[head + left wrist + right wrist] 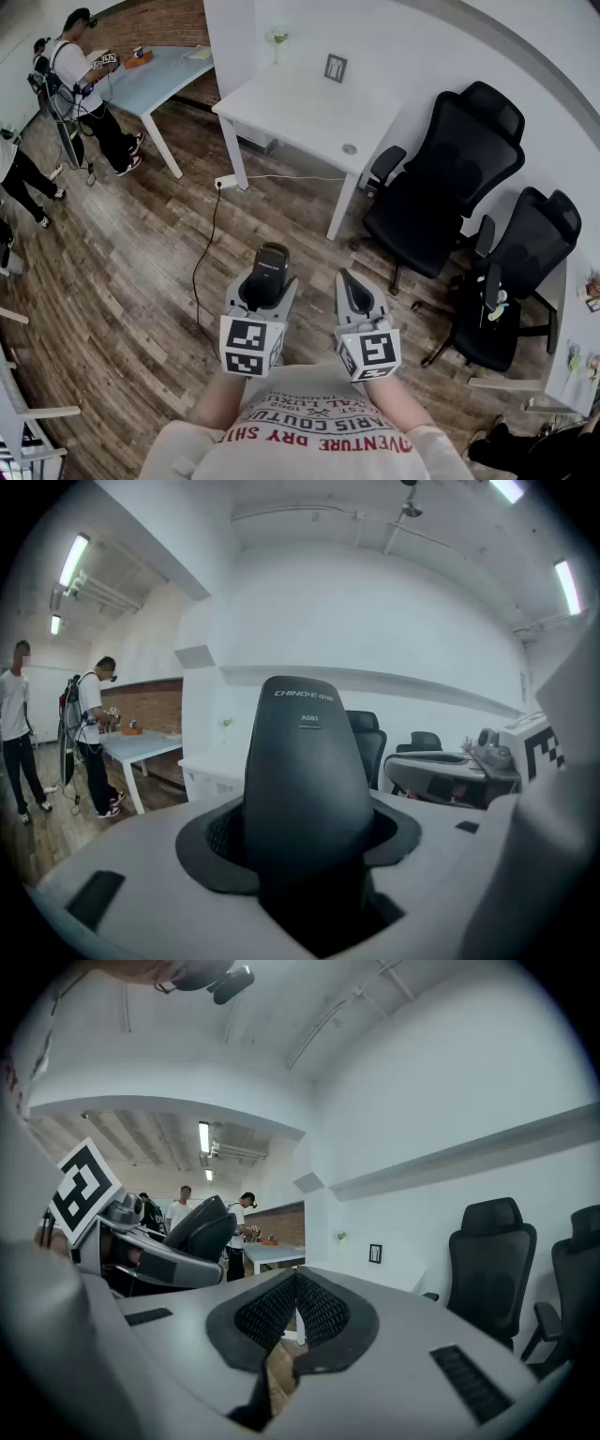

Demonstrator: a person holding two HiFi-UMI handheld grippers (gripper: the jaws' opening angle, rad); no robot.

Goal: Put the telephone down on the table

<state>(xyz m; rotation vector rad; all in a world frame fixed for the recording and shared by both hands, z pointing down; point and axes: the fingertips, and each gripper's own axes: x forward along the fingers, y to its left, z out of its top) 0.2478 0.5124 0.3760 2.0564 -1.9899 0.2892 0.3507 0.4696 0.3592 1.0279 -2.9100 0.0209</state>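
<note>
A black telephone handset (269, 272) stands between the jaws of my left gripper (263, 286), which is shut on it and held over the wooden floor. In the left gripper view the telephone (305, 789) fills the middle, upright between the two grey jaws. My right gripper (353, 292) hangs beside it to the right, shut with nothing in it; its pads (281, 1312) meet in the right gripper view. The white table (305, 108) stands ahead, well beyond both grippers.
Two black office chairs (445, 178) stand to the right of the white table. A small picture frame (335, 67) and a glass (277, 39) sit on it. A cable (208, 239) runs over the floor. People stand by a blue table (164, 70) at far left.
</note>
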